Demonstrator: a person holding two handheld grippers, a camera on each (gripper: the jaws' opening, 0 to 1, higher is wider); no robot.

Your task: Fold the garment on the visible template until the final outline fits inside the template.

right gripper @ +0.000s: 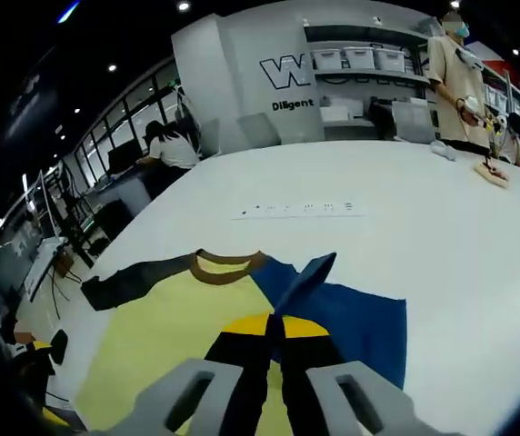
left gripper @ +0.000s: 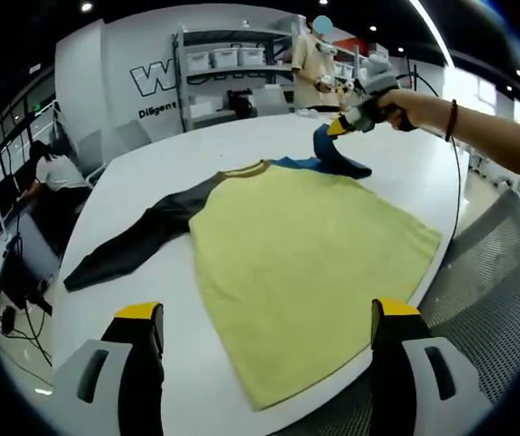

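The yellow raglan shirt (left gripper: 305,263) lay flat near the counter's (left gripper: 151,173) front edge. The right gripper (right gripper: 275,338) had clenched its blue sleeve (right gripper: 333,313), lifting it to fold inward. The left gripper (left gripper: 269,341) hovered released.

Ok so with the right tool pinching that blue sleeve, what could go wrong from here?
1. The right tool pinches only a small bunch of the blue sleeve; it could slip out mid-fold.
2. The yellow shirt body lies close to the table edge and could be dragged over it.
3. The left tool is open, holding nothing, so the shirt may shift.
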